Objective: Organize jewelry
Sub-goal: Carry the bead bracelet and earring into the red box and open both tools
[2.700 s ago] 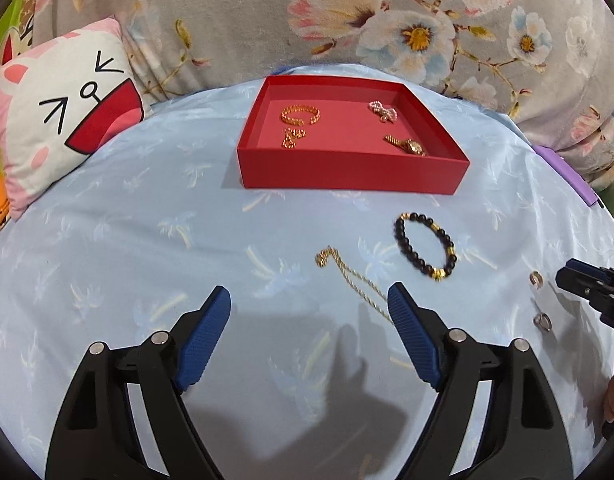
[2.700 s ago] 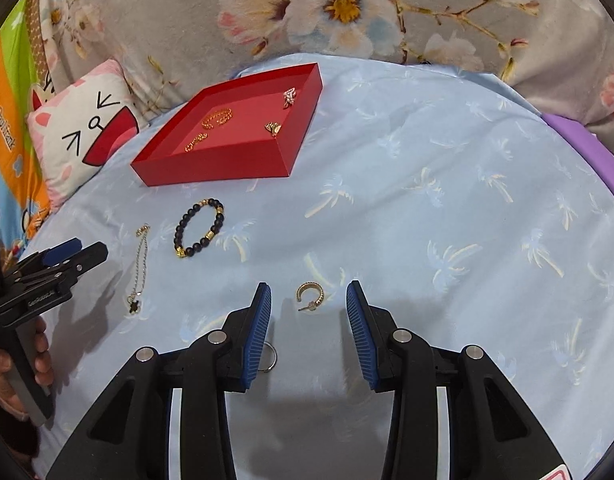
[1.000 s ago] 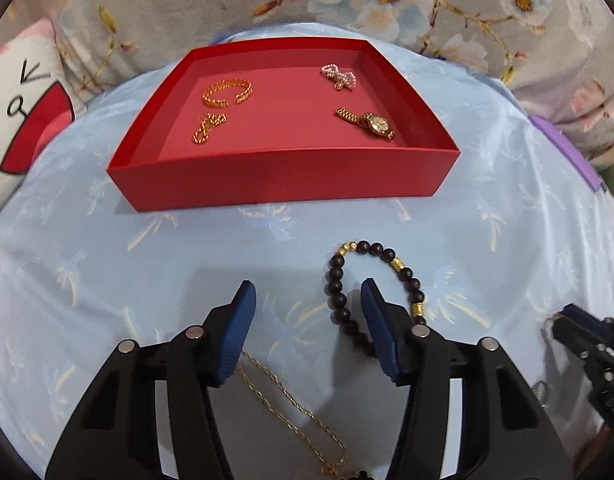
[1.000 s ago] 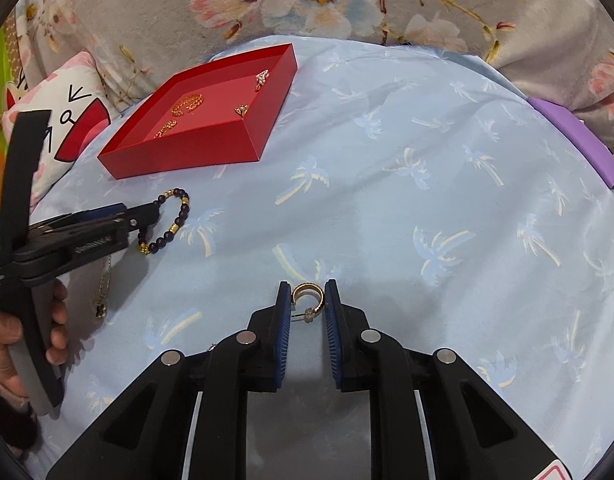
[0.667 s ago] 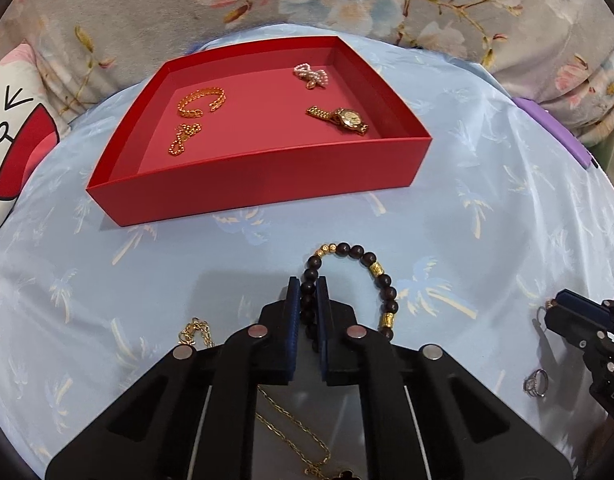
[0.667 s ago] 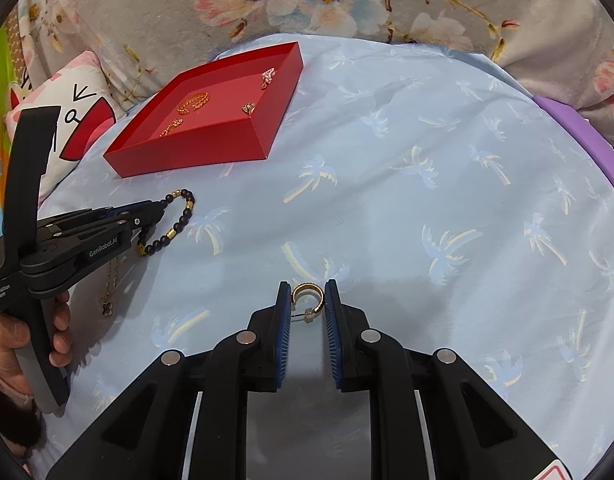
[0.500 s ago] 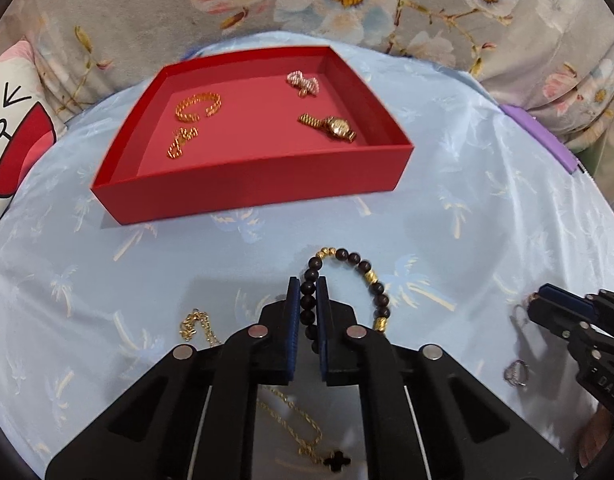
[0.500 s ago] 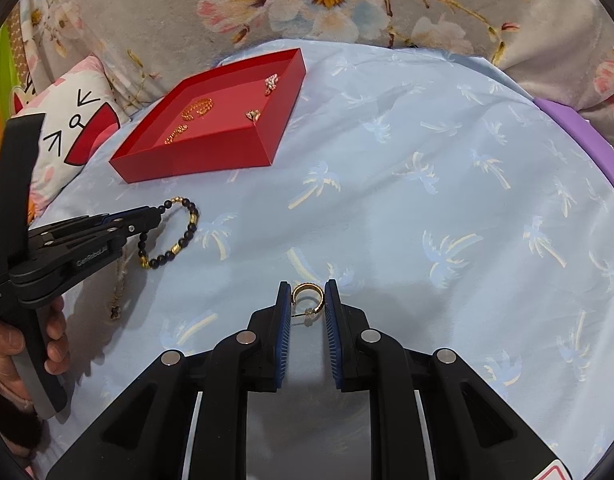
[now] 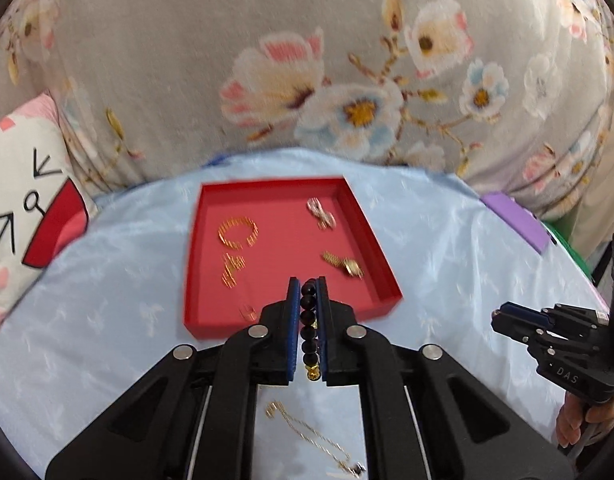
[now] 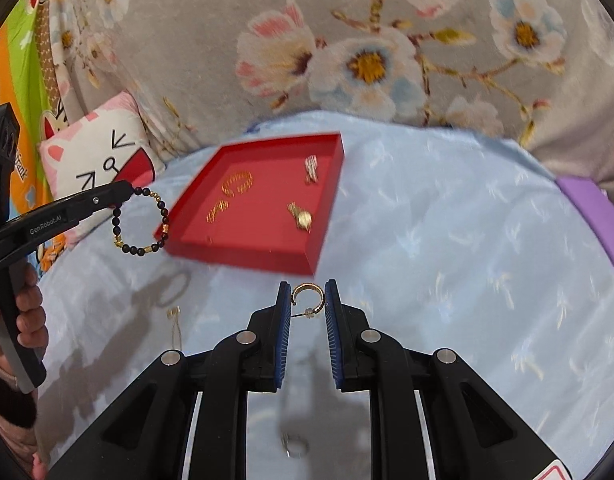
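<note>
My left gripper (image 9: 307, 285) is shut on a black and gold bead bracelet (image 9: 308, 320), which hangs in a loop (image 10: 141, 220) below the jaws, clear of the blue cloth. My right gripper (image 10: 307, 292) is shut on a gold hoop earring (image 10: 307, 298), also lifted off the cloth. The red tray (image 9: 291, 320) lies beyond both grippers and holds a gold cuff (image 9: 238, 232), a gold chain piece (image 9: 231, 269), a bow brooch (image 9: 321, 216) and a gold watch (image 9: 345, 265). A thin gold necklace (image 9: 307, 432) lies on the cloth under the left gripper.
A small ring (image 10: 295, 446) lies on the cloth beneath the right gripper. A cat-face cushion (image 9: 23, 216) sits at the left, a purple flat object (image 10: 599, 216) at the right edge, and a floral fabric wall (image 9: 307, 60) rises behind the tray.
Both grippers have risen off the cloth, the left lifting the bead bracelet and the right lifting the hoop earring. The tray now looks farther below and ahead.
</note>
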Demonstrator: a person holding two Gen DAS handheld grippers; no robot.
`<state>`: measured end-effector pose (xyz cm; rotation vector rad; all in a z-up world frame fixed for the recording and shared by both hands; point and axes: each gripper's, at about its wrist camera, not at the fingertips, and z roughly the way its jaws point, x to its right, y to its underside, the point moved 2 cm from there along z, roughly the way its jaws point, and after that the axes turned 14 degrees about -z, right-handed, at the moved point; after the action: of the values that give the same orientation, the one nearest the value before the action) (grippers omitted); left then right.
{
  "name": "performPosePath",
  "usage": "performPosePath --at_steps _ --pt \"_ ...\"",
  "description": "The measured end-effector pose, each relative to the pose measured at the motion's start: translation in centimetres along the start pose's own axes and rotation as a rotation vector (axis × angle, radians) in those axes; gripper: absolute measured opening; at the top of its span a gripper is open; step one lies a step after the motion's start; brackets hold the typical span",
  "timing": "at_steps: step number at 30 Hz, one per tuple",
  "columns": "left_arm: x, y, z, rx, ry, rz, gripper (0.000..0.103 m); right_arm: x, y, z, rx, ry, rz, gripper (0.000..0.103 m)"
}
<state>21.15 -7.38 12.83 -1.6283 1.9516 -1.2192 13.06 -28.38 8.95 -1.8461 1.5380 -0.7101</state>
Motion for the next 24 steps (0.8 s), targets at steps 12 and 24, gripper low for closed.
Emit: performPosePath --at_steps 12,24 --pt "-3.1 -4.0 10.1 -0.115 0.047 -0.140 0.007 -1.2 -6.3 10.8 -0.047 -0.062 0.002 0.016" --pt "-5.3 -2.3 17.0 -0.185 -0.031 -0.146 0.007 -2.1 -6.2 19.6 -0.158 -0.082 -0.015 0.016"
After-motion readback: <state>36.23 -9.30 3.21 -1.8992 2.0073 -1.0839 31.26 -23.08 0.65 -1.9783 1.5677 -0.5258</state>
